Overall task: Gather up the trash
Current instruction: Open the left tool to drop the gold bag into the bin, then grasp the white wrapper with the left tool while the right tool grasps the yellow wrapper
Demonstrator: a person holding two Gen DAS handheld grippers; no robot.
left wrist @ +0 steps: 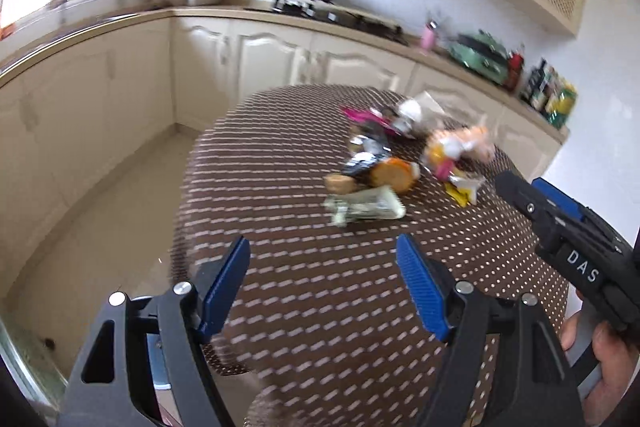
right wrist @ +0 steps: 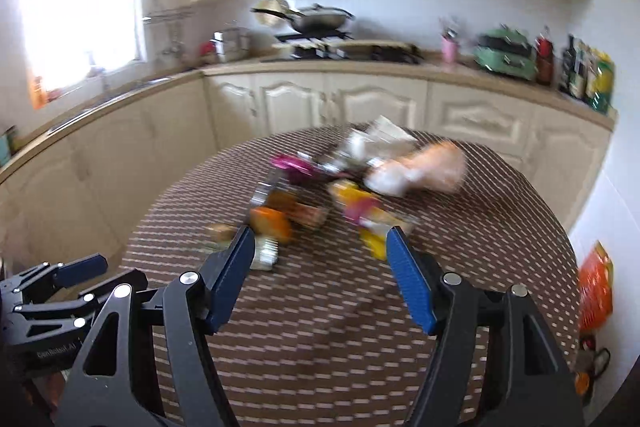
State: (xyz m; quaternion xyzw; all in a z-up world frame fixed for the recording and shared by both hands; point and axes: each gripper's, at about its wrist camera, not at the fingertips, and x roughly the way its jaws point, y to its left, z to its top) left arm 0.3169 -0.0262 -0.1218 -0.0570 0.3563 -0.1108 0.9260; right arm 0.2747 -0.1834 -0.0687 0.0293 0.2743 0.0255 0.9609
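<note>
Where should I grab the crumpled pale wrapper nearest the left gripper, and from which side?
The pale wrapper lies flat and elongated across the table, at the near edge of the trash pile. I'd bring the left gripper, open and empty, in from the near side and pinch its bunched, raised left end, probably the easiest purchase. Blur hides finer detail.

Trash pile (left wrist: 404,159) on the table (left wrist: 320,307), counter (left wrist: 280,21) behind, stove (left wrist: 304,1) on the counter

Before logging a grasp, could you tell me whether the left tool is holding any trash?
No, the left tool is open and empty above the table.
</note>
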